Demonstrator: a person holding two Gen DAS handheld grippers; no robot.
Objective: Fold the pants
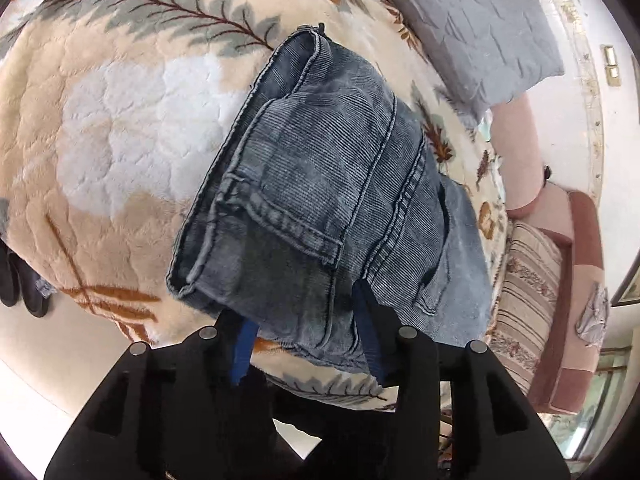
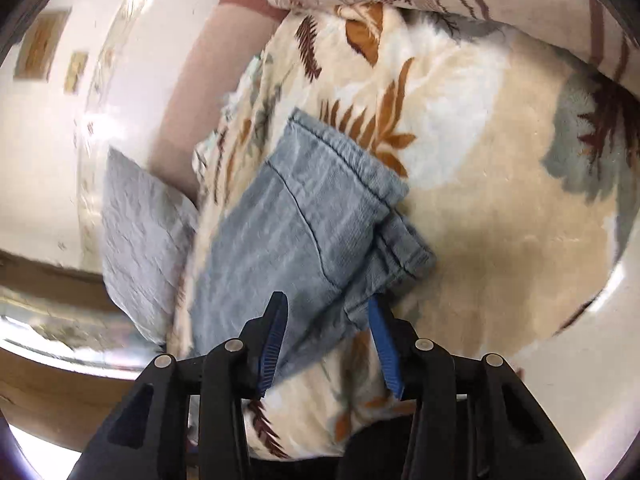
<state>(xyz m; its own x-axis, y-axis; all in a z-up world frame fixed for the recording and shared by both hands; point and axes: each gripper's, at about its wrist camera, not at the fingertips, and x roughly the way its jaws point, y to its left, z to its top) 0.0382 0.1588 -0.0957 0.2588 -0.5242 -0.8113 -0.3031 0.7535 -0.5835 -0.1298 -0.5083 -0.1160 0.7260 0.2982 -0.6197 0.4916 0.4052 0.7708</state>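
Left claw (image 1: 306, 320) and right claw (image 2: 328, 316) both spread wide.

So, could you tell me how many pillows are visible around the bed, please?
2: a grey pillow lies on the blanket beyond the pants, and a striped pillow lies at the bed's edge, right. Others may be hidden.

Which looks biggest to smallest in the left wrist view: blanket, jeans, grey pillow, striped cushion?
1. blanket
2. jeans
3. grey pillow
4. striped cushion
Pillow over cushion is unsure: the frame cuts off the pillow, and fisheye squeezes things at the edge.
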